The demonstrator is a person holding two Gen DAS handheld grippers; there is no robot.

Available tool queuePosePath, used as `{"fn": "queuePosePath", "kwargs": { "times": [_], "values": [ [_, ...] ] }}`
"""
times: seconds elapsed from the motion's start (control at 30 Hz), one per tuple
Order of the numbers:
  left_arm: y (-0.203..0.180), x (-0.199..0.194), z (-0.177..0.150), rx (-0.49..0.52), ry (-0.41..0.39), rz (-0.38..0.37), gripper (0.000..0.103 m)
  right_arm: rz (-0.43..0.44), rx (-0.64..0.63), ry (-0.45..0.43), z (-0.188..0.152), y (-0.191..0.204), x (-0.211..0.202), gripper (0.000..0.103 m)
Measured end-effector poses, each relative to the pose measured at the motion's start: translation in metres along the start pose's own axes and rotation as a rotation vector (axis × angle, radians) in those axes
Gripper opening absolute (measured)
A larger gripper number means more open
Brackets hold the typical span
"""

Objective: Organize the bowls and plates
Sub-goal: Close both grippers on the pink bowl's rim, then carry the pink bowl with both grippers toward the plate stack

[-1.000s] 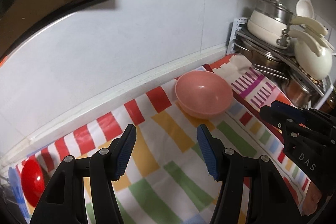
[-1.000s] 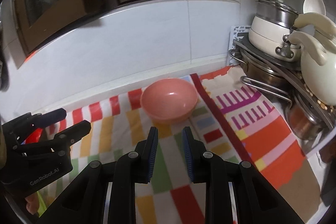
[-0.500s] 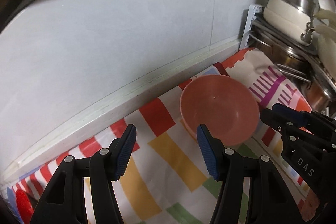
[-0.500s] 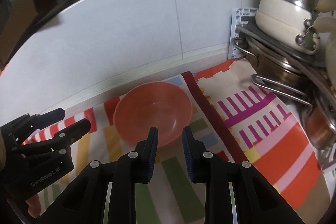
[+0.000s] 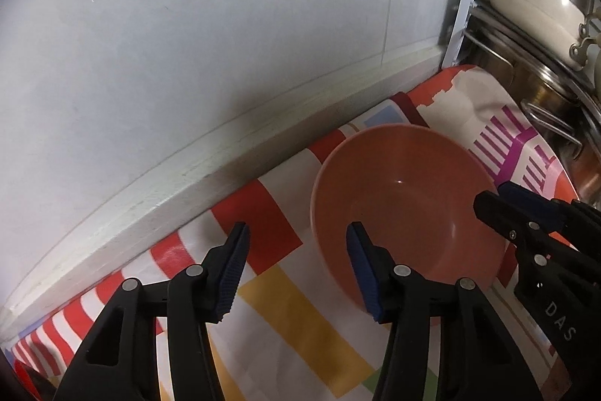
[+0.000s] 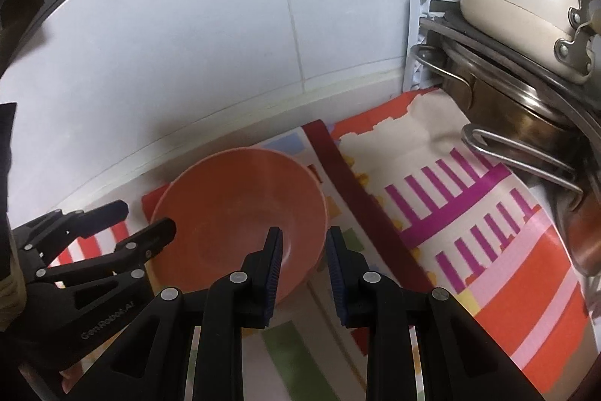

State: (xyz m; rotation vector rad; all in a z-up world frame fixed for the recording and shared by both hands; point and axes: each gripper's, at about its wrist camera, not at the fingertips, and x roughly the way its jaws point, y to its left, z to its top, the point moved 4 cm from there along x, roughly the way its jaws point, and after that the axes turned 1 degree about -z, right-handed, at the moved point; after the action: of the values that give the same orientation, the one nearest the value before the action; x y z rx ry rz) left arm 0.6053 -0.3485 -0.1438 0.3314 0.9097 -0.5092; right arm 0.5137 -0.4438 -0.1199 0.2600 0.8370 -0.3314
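The pink bowl [image 6: 240, 217] sits ungrasped on the striped cloth [image 6: 488, 250] near its back edge by the wall, the right gripper [image 6: 302, 247] narrowly parted straddling its rim, the left gripper [image 5: 296, 265] wide apart beside it, so organizing seems barely begun.

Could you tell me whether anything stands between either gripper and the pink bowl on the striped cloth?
Nothing visible does. The left gripper and right gripper are both open at the pink bowl, one on each side, with only the striped cloth beneath.
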Motion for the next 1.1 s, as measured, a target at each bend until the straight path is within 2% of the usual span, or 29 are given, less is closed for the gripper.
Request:
{"fn": "queuePosePath", "kwargs": {
  "times": [0.1,0.17,0.23,0.37,0.43,0.7,1.1],
  "values": [
    [-0.005,0.004,0.0,0.005,0.012,-0.001,0.044,0.005,0.002,0.016,0.001,-0.001,0.005,0.025],
    [-0.006,0.007,0.0,0.007,0.023,0.0,0.033,0.004,0.007,0.022,0.0,-0.003,0.007,0.025],
    [-0.008,0.009,0.0,0.0,0.037,-0.02,0.028,-0.003,0.003,0.031,-0.002,-0.003,0.011,0.025],
    [-0.014,0.004,0.001,0.002,0.051,-0.052,0.016,0.008,0.015,0.05,-0.004,-0.005,0.016,0.02],
    [-0.015,0.004,0.001,0.003,0.049,-0.037,0.015,0.019,0.017,0.049,-0.004,-0.004,0.017,0.016],
    [-0.009,-0.012,-0.002,-0.008,0.026,-0.032,0.014,0.008,-0.01,0.043,-0.005,0.004,0.01,0.015],
    [0.003,-0.08,-0.03,-0.055,-0.032,-0.048,0.015,0.015,-0.063,-0.015,-0.009,0.023,-0.045,0.015]
  ]
}}
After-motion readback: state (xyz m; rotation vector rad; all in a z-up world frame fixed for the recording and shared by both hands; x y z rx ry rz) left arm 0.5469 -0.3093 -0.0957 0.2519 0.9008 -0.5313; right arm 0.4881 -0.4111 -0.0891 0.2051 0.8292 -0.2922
